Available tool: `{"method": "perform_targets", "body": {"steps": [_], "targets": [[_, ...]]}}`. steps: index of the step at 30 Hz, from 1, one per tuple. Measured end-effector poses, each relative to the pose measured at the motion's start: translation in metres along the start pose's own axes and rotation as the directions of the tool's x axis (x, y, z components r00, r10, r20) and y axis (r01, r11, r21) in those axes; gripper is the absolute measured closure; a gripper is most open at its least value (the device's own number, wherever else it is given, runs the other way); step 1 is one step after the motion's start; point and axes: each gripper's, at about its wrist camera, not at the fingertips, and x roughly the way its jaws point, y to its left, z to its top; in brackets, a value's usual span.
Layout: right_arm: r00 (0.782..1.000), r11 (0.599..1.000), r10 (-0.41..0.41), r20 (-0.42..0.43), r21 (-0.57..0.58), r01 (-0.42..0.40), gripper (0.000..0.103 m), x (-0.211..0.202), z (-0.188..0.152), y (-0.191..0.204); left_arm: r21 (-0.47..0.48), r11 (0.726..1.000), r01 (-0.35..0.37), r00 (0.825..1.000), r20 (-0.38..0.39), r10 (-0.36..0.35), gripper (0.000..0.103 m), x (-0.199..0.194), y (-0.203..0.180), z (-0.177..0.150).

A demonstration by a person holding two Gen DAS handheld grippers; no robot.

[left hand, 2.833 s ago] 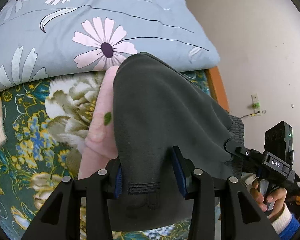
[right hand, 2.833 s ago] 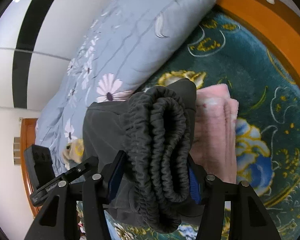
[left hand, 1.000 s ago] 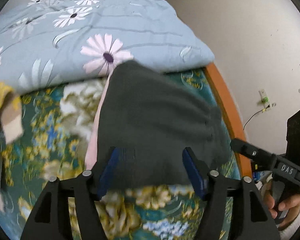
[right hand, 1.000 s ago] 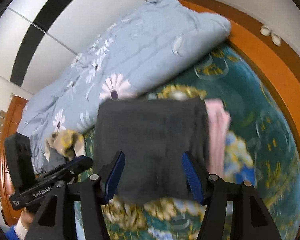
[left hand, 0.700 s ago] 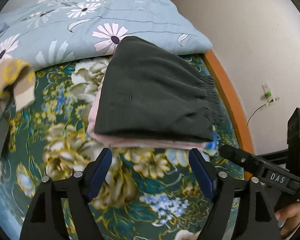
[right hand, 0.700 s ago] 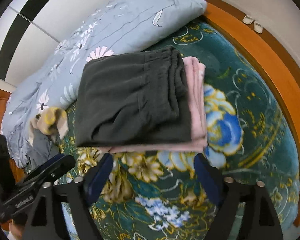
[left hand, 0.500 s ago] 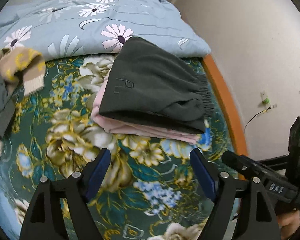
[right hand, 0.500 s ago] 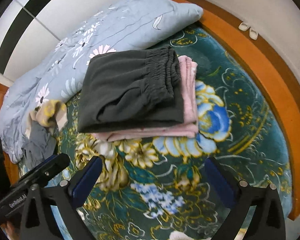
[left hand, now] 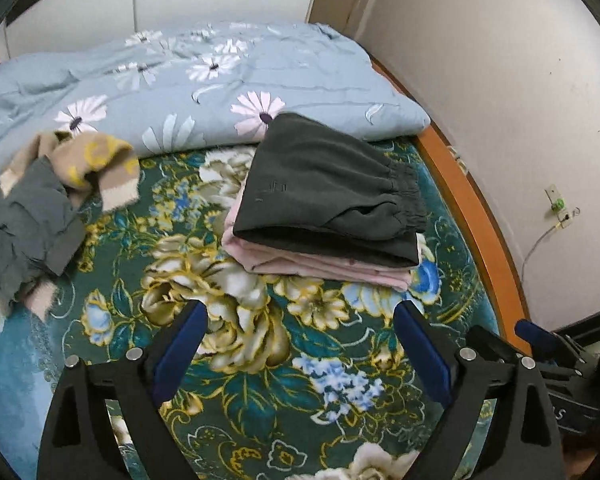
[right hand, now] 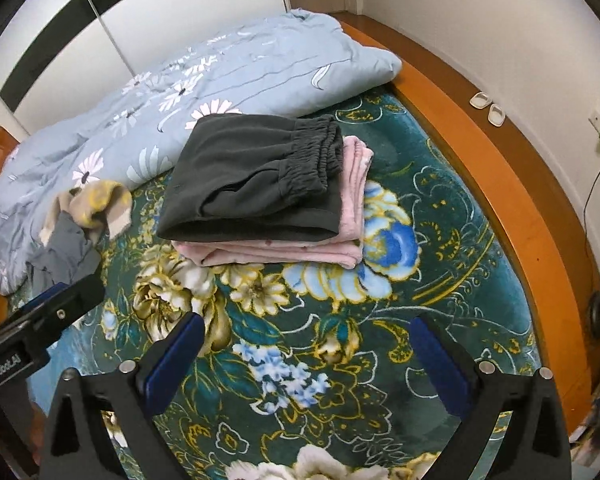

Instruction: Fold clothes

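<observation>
You see a green floral blanket (left hand: 236, 344) covering the bed, with a blue daisy-print quilt (left hand: 188, 80) bunched at its far end. An orange wooden bed frame (right hand: 500, 168) borders the white wall (left hand: 500, 80), where a socket (left hand: 556, 203) holds a cable.

Left tool (left hand: 300, 340) and right tool (right hand: 306, 354): black angular frames bore silver screws and blue-padded fingers (right hand: 172, 356); white lettering marked one housing.

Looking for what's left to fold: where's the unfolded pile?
The unfolded pile lies at the left in both views, beside the blue quilt, left of the folded stack.
</observation>
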Motion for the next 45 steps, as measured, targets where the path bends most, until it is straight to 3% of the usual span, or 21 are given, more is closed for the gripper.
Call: {"method": "perform_targets", "body": {"steps": [4, 6, 16, 24, 45], "targets": [[1.000, 1.000, 0.018, 0.011, -0.015, -0.018, 0.000, 0.003, -0.004, -0.017, 0.049, 0.994, -0.102, 0.988, 0.123, 0.096, 0.001, -0.012, -0.021, -0.009], [0.999, 0.999, 0.028, 0.022, -0.029, -0.027, 0.000, 0.005, -0.004, -0.025, 0.047, 0.990, -0.135, 0.982, 0.140, 0.127, 0.001, -0.011, -0.029, -0.012], [0.995, 0.992, 0.096, -0.017, -0.081, -0.097, 0.000, 0.033, 0.001, -0.063, -0.009, 0.964, -0.265, 0.964, -0.006, 0.265, 0.001, 0.029, -0.050, -0.027], [0.989, 0.982, 0.113, -0.099, -0.143, -0.127, 0.000, 0.066, 0.009, -0.080, -0.016, 0.933, -0.358, 0.925, -0.142, 0.353, 0.001, 0.064, -0.062, -0.042], [0.969, 0.964, 0.143, -0.200, -0.195, -0.182, 0.000, 0.125, 0.037, -0.061, 0.017, 0.918, -0.395, 0.893, -0.228, 0.388, 0.001, 0.122, -0.066, -0.014]]}}
